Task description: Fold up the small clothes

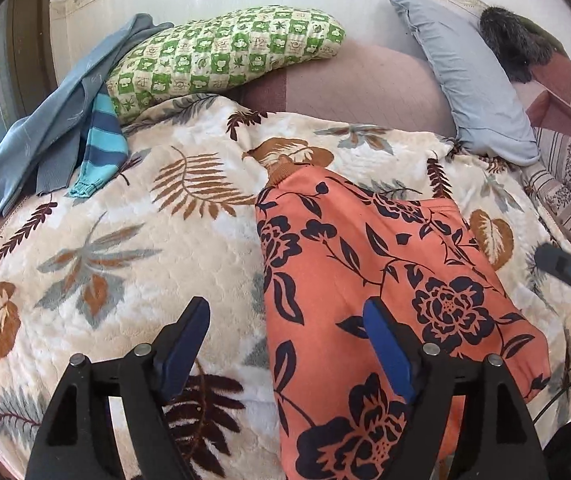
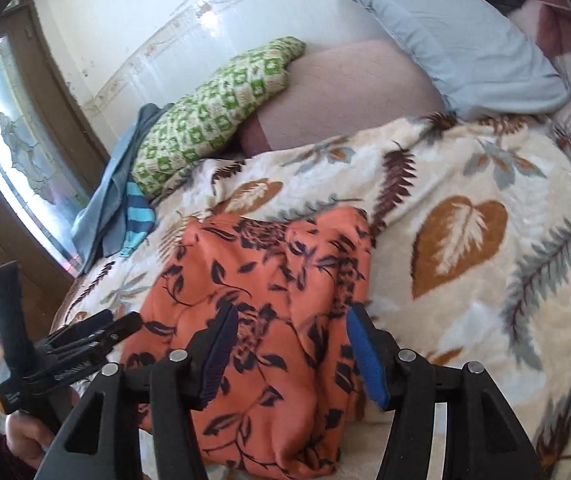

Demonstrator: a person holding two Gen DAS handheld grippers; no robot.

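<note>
An orange garment with dark flowers (image 1: 365, 280) lies folded lengthwise on the leaf-print blanket (image 1: 125, 240), its brown ribbed collar at the far end. My left gripper (image 1: 285, 306) hovers open and wide over the garment's near left edge; its blue pads touch nothing. In the right wrist view the same garment (image 2: 269, 264) lies bunched under my right gripper (image 2: 293, 312). The jaws stand apart with the cloth below and between them, and the pads do not press on it. The other gripper's tip shows at each view's edge: the right one (image 1: 565, 272) and the left one (image 2: 85, 336).
A blue-grey garment (image 1: 53, 120) and a turquoise striped one (image 1: 101, 148) lie at the blanket's far left corner. A green checked pillow (image 1: 221, 48) and a grey-blue pillow (image 1: 469, 80) rest against the wall. A window (image 2: 13, 152) is on the left. A hand (image 2: 25, 436) grips the left tool.
</note>
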